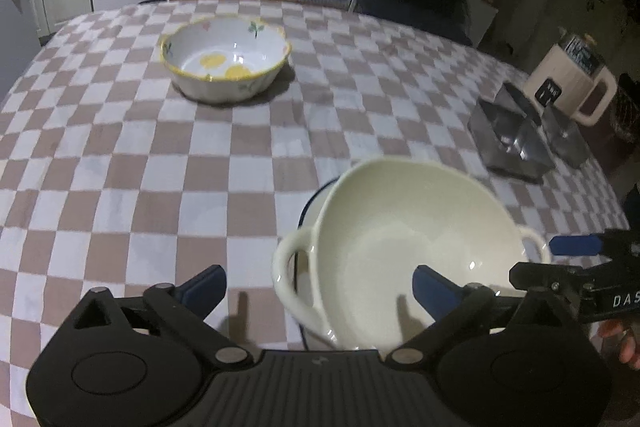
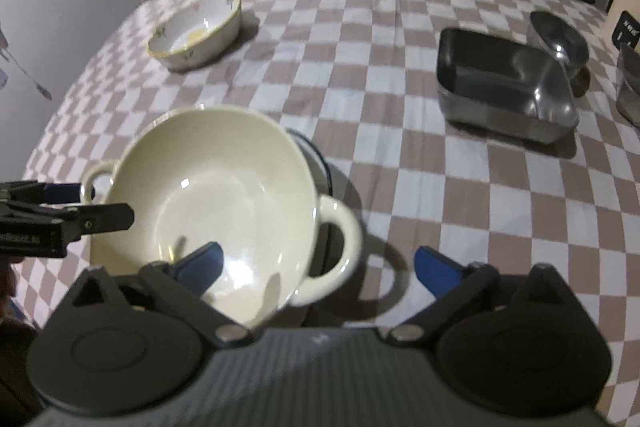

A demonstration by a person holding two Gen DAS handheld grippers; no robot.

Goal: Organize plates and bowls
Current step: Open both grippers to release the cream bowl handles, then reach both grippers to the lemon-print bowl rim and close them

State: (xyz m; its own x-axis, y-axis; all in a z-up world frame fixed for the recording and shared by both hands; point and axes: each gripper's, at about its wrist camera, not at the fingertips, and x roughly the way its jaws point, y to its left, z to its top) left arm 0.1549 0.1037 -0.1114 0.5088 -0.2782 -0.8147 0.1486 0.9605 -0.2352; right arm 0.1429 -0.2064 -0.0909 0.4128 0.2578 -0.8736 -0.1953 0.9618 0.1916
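Checkered worktop (image 1: 120, 167) fills everything. Near edge: cream two-handled bowl (image 1: 400, 239) sits tilted on a blue-rimmed plate (image 1: 316, 201); floral bowl (image 1: 226, 61) well apart at the back. Left tongs (image 1: 320, 287) and right tongs (image 2: 316, 267) both spread wide, pinching nothing.

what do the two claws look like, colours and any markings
Both match: the left claw and right claw have black ribbed bodies, round black pivot housings with silver bolts, black linkage arms and blue fingers. The right claw's side carries white lettering, only partly readable.
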